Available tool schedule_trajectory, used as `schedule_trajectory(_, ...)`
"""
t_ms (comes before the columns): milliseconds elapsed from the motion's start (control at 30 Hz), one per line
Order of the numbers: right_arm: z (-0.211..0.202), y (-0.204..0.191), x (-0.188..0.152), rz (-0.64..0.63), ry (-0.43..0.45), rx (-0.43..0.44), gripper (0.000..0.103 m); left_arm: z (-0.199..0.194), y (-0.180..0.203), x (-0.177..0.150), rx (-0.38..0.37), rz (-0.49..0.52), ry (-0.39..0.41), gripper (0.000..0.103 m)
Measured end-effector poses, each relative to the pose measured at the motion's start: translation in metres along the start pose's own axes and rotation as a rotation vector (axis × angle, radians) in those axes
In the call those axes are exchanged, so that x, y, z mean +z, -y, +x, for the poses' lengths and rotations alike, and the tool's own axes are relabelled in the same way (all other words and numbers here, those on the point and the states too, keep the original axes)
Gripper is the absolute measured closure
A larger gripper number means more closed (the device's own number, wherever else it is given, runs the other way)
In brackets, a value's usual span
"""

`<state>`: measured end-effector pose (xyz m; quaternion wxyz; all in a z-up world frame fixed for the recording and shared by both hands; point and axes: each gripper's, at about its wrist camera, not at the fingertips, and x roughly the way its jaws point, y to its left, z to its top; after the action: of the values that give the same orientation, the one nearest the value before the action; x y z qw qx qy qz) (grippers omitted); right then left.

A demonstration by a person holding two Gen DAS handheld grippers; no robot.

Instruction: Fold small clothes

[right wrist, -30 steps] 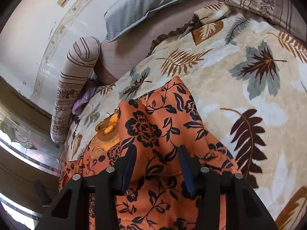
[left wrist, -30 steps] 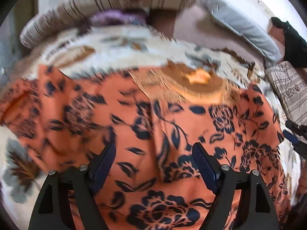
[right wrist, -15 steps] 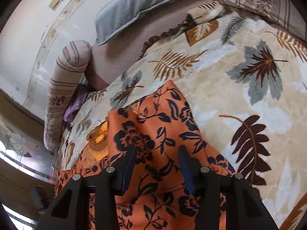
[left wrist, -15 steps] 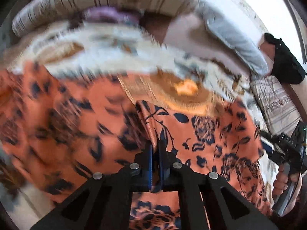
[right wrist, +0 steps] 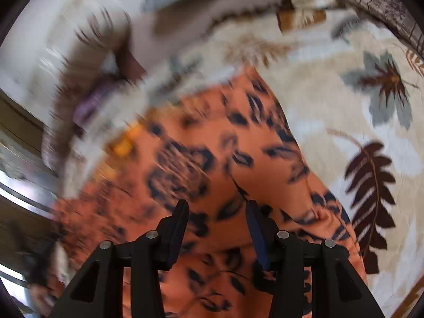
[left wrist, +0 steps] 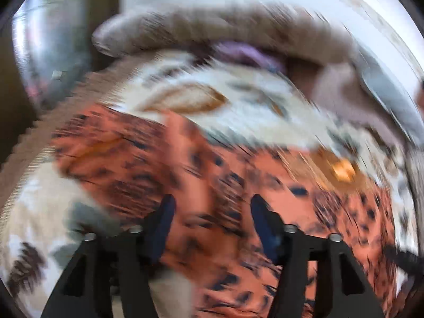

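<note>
A leaf-printed blanket (right wrist: 331,111) covers the bed and carries everything else; a striped bolster (left wrist: 212,30) and a grey pillow (left wrist: 384,95) lie along its far edge, with something purple (left wrist: 243,53) tucked against the bolster. Spread across the blanket is the orange floral garment (right wrist: 238,159), lying mostly flat with its embroidered neckline (left wrist: 341,169) toward the pillows. One side panel looks turned in over the middle, though blur keeps me from being sure. Judging by that, the folding is at an early stage: at most a first side fold is down, and the other side and the lengthwise folds are left. No basket, box or other container is in view. The left gripper (left wrist: 212,222) has just been opening, its fingers apart above the cloth with nothing pinched between them. The right gripper (right wrist: 217,228) hangs over the garment's near part, fingers apart, gripping nothing
</note>
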<state>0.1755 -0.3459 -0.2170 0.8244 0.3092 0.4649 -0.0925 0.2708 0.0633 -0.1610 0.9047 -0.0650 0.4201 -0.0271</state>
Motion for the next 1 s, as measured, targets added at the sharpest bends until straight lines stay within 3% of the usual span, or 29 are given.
schedule_trajectory(100, -0.011, -0.002, 0.001, -0.005, 0.044, 0.022, 0.055, -0.011, -0.045, 0.008, 0.098, -0.151, 0.068, 0.035)
schedule_trajectory(167, -0.021, -0.005, 0.000, -0.027, 0.091, 0.030, 0.055, -0.015, -0.090, 0.009, 0.129, -0.312, 0.081, 0.026)
schedule_trajectory(267, -0.025, -0.010, -0.002, -0.047, 0.106, 0.029, 0.055, -0.005, -0.143, 0.006, 0.134, -0.507, 0.039, 0.026)
schedule_trajectory(333, -0.022, -0.013, -0.004, -0.056, 0.097, 0.023, 0.055, 0.004, -0.166, 0.003, 0.122, -0.577, 0.016, 0.026)
schedule_trajectory(533, -0.017, -0.017, -0.005, -0.064, 0.085, 0.027, 0.055, 0.032, -0.191, 0.009, 0.034, -0.643, -0.006, 0.026)
schedule_trajectory(667, -0.017, -0.016, -0.006, -0.069, 0.085, 0.030, 0.055, 0.040, -0.200, 0.022, 0.033, -0.675, 0.033, 0.026)
schedule_trajectory(800, -0.014, -0.013, -0.006, -0.054, 0.071, 0.033, 0.055, 0.058, -0.210, 0.035, 0.017, -0.684, 0.018, 0.028)
schedule_trajectory(933, -0.008, -0.015, -0.005, -0.056, 0.062, 0.026, 0.055, 0.057, -0.211, 0.039, -0.041, -0.731, -0.022, 0.047)
schedule_trajectory(1000, -0.004, -0.017, -0.004, -0.064, 0.055, 0.020, 0.055, 0.053, -0.209, 0.037, -0.048, -0.754, -0.055, 0.047)
